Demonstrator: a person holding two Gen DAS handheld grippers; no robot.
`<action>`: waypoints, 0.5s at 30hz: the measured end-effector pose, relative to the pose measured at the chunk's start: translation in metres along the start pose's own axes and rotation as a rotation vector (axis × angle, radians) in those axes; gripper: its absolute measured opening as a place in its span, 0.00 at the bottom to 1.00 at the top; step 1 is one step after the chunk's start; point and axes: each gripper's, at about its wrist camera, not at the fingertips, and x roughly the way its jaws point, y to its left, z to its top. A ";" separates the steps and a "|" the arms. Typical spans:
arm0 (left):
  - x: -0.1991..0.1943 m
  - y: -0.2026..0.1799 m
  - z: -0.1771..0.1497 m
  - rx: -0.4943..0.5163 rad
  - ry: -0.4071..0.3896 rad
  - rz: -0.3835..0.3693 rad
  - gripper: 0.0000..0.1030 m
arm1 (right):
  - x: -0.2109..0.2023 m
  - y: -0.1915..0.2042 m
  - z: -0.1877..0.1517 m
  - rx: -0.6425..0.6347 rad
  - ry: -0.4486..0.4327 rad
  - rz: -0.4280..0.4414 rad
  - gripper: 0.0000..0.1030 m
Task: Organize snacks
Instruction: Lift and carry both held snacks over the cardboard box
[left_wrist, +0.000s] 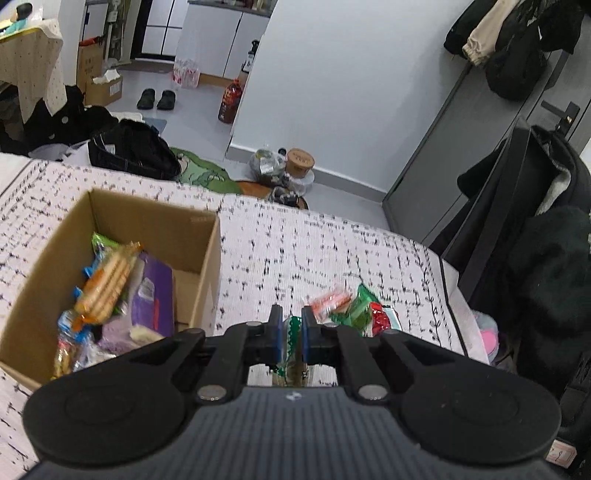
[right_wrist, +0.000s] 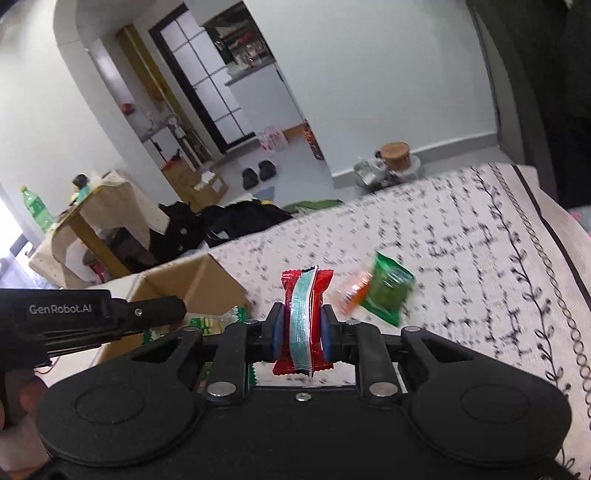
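My left gripper (left_wrist: 292, 332) is shut on a thin green-edged snack packet (left_wrist: 293, 334), held above the patterned cloth to the right of an open cardboard box (left_wrist: 159, 218). The box holds several wrapped snacks, among them a biscuit pack (left_wrist: 107, 284) and a purple pack (left_wrist: 153, 299). My right gripper (right_wrist: 300, 328) is shut on a red snack packet (right_wrist: 304, 317) with a pale blue stripe, lifted off the cloth. A green packet (right_wrist: 388, 291) and an orange packet (right_wrist: 352, 291) lie on the cloth beyond it. In the right wrist view the left gripper (right_wrist: 177, 308) reaches in from the left beside the box (right_wrist: 207, 280).
The cloth-covered surface (left_wrist: 314, 251) ends at a dark-trimmed edge on the right, with dark clothing (left_wrist: 546, 280) piled beyond it. Behind the far edge lie black bags (left_wrist: 129, 147), a floor with slippers (left_wrist: 157, 99) and a table (right_wrist: 96, 206) at the left.
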 end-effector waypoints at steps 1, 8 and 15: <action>-0.003 0.001 0.003 -0.002 -0.008 0.001 0.08 | 0.001 0.003 0.001 -0.006 -0.005 0.006 0.19; -0.021 0.014 0.016 -0.030 -0.049 0.016 0.08 | 0.009 0.022 0.006 -0.022 -0.021 0.055 0.19; -0.038 0.033 0.024 -0.058 -0.075 0.036 0.08 | 0.015 0.043 0.006 -0.049 -0.020 0.100 0.19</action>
